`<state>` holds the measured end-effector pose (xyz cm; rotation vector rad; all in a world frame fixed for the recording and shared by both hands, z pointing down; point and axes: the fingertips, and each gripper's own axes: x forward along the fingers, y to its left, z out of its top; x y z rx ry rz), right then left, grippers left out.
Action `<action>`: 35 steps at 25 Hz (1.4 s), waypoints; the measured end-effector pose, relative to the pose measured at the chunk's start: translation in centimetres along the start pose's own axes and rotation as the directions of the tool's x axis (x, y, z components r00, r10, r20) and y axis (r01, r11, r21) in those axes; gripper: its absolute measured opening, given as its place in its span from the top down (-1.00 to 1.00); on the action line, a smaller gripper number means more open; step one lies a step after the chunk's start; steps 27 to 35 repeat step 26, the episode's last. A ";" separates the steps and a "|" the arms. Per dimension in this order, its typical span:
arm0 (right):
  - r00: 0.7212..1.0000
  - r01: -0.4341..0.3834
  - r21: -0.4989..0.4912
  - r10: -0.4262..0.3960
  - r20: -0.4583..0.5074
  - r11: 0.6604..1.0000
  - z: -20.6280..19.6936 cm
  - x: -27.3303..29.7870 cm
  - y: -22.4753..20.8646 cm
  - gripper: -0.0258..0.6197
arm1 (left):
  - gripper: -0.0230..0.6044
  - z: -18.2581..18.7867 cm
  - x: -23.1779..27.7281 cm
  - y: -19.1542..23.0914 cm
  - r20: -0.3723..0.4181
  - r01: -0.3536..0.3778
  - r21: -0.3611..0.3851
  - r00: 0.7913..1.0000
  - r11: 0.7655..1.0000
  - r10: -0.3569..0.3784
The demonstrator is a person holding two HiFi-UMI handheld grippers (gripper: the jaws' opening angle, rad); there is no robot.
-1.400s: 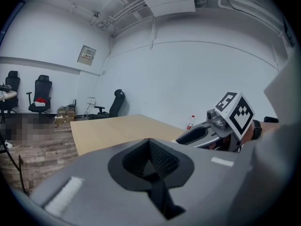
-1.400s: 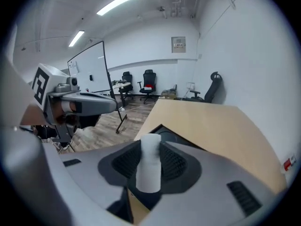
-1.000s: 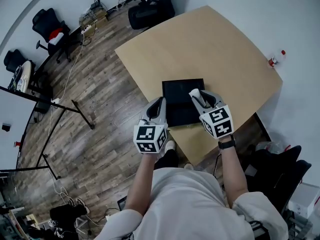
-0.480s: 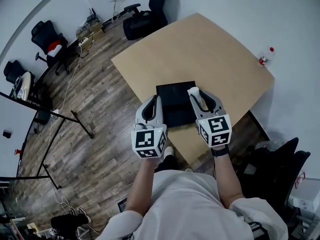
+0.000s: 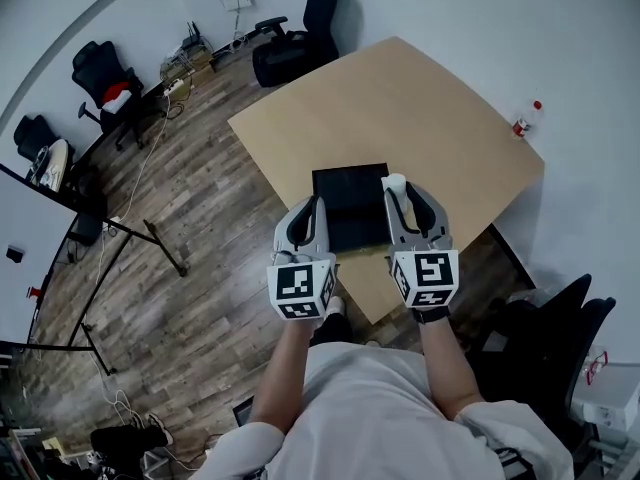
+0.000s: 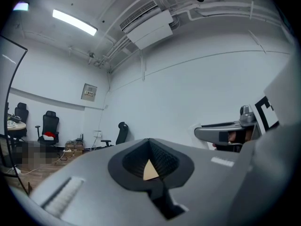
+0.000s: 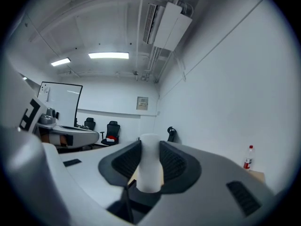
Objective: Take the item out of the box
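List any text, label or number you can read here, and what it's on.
No text reads clearly in any view.
Red label on the plastic bottle: too small to read.
Wall plaque: print too small and blurred to read.
Marker cubes: black-and-white square patterns only, no words or numbers.

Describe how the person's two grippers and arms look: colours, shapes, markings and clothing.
The left gripper and right gripper have pale grey, curved shells with black ribbed pads inside the jaws. Each carries a white cube printed with black square markers. The person wears a light short-sleeved shirt and a dark band on the right wrist.
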<state>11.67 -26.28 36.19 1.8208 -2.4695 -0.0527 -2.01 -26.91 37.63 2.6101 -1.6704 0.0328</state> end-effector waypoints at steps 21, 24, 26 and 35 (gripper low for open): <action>0.998 -0.017 0.000 0.017 -0.053 1.000 -2.2 -8.4 1.0 0.53 | 0.90 -1.7 -5.9 -4.7 -0.047 0.010 0.040 0.999 0.999 -0.008; 0.999 0.000 -0.001 0.000 -0.038 1.000 -1.9 -9.3 -0.1 0.53 | 0.90 -1.3 -4.6 -5.5 -0.066 0.070 0.165 0.996 0.984 -0.059; 1.000 0.023 0.000 -0.023 -0.020 1.000 -1.6 -9.9 -1.4 0.53 | 0.90 -0.5 -3.3 -6.1 -0.076 0.118 0.251 0.992 0.961 -0.102; 1.000 0.023 0.000 -0.023 -0.020 1.000 -1.6 -9.9 -1.4 0.53 | 0.90 -0.5 -3.3 -6.1 -0.076 0.118 0.251 0.992 0.961 -0.102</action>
